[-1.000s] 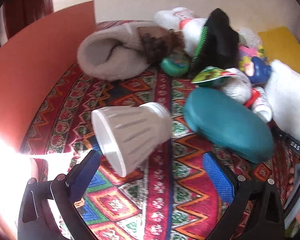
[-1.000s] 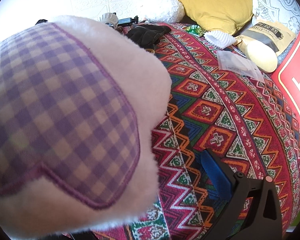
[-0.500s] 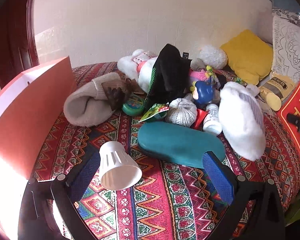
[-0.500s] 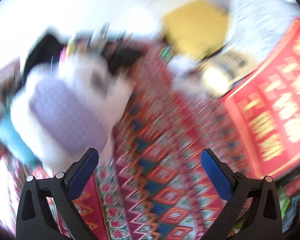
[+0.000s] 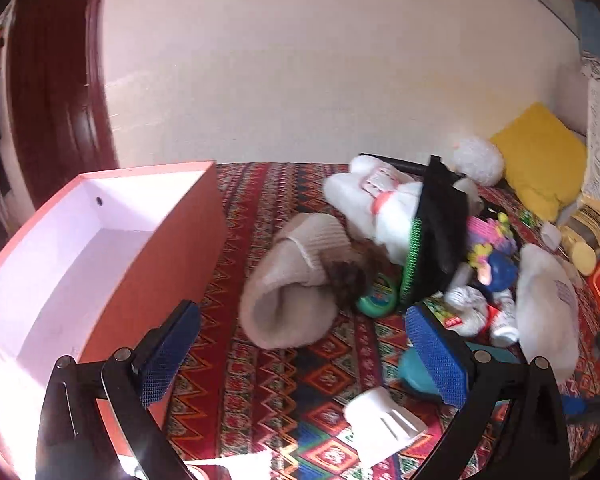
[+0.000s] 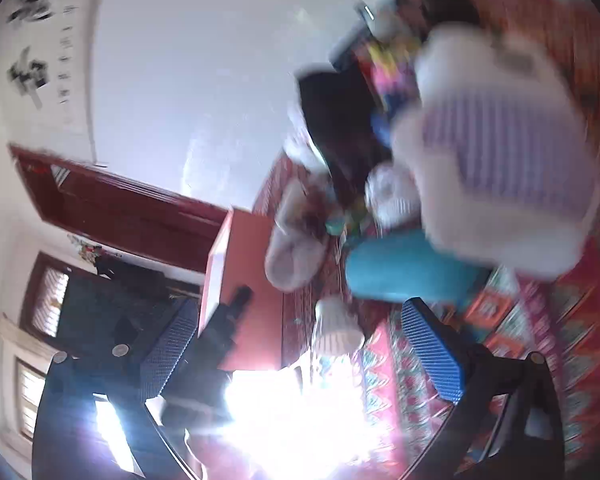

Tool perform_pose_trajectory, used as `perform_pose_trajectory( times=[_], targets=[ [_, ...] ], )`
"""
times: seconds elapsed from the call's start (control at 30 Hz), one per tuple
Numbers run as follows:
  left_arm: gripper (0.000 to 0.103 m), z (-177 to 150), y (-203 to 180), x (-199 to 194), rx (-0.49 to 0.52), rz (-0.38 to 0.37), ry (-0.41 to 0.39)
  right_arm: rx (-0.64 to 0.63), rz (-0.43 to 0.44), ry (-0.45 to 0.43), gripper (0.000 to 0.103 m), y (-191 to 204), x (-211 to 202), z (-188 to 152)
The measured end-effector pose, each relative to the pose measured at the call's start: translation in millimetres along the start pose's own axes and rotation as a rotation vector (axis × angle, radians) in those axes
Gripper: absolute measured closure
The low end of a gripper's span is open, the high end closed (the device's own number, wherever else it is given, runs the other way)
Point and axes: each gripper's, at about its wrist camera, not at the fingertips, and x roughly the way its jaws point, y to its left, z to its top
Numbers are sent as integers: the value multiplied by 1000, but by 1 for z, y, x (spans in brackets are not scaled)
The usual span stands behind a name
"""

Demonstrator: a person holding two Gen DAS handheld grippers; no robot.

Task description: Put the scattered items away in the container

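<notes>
Left wrist view: left gripper spread wide, blue-padded fingers empty, hovering above the patterned bedspread. Landmark: orange box, white inside, open-topped, nothing visible on its floor. Just right of the box, lying on the bedspread, a cream knitted hat with a brown pompom, opening turned toward the camera. Beyond the hat from the box, a heap: white plush rabbit, black pouch with green trim, small green round tin, colourful toy with a blue head, ball of white yarn, small white bottle, fluffy white slipper. Nearer the camera, well right of the box, a teal case partly hidden behind the right finger, and a white ribbed cup on its side. Farthest from the box, against the wall, a yellow pillow.

Right wrist view, tilted and badly blurred: right gripper spread, nothing between the pads. Orange box left of centre; a black device crossing in front of it. Right of the box, the hat, the white cup, the teal case; above the case, the slipper showing a purple checked sole. All scattered items outside the box.
</notes>
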Motion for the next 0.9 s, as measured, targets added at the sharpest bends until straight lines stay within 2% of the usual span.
perform_pose_trajectory(
  times=[0.1, 0.17, 0.23, 0.3, 0.4, 0.53, 0.6, 0.63, 0.73, 0.83, 0.9],
  targets=[
    [0, 9, 13, 16, -12, 44, 1, 64, -56, 54, 6, -27, 33, -9],
    [0, 12, 16, 24, -19, 70, 19, 62, -106, 54, 14, -38, 47, -10],
    [0, 10, 19, 25, -45, 102, 47, 25, -117, 87, 17, -35, 60, -11],
    [0, 4, 27, 23, -79, 139, 62, -79, -127, 130, 17, -21, 74, -16],
    [0, 0, 37, 8, -101, 197, 26, -273, -189, 166, 18, 9, 97, -30],
    [0, 1, 52, -21, -126, 268, -69, -508, -347, 158, 17, 40, 118, -44],
    [0, 1, 59, -28, -124, 306, -105, -561, -408, 157, 17, 43, 128, -49],
    [0, 1, 62, -29, -117, 325, -112, -568, -430, 164, 18, 38, 140, -52],
    [0, -2, 71, -27, -110, 344, -99, -531, -434, 212, 46, 22, 159, -55],
    [0, -5, 73, -26, -119, 317, -89, -507, -413, 188, 47, 19, 156, -52],
    [0, -8, 64, -26, -87, 306, -93, -499, -396, 148, 47, 23, 149, -48]
  ],
)
